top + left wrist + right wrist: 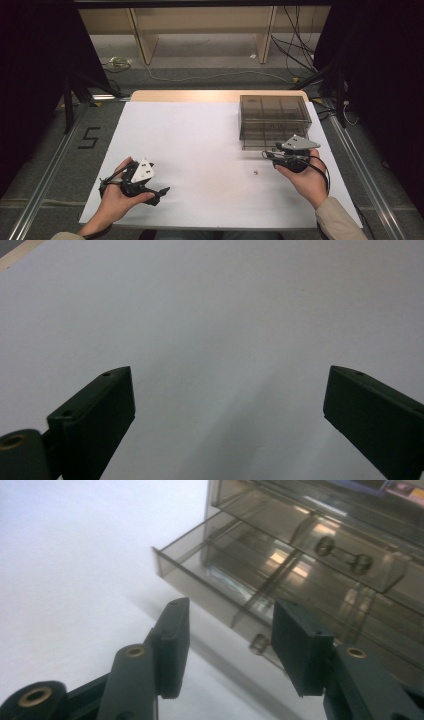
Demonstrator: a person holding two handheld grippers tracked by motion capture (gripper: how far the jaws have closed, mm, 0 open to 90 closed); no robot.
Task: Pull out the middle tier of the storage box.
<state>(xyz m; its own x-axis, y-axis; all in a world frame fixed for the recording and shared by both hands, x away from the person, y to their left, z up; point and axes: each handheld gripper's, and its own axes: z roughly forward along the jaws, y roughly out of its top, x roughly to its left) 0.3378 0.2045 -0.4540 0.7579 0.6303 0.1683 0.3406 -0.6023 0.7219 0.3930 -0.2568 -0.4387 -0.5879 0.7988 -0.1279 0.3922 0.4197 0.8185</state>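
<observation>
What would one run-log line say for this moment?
right gripper: open, at pulled-out bottom drawer of drawer box | left gripper: open | small object: on table

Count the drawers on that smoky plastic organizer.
2: the lower drawer stands pulled out just ahead of the right gripper; the upper drawer above it is pushed in. More may be hidden.

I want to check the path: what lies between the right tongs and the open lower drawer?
Nothing: in the right gripper view, right tongs face the lower drawer across bare white sheet.
</observation>
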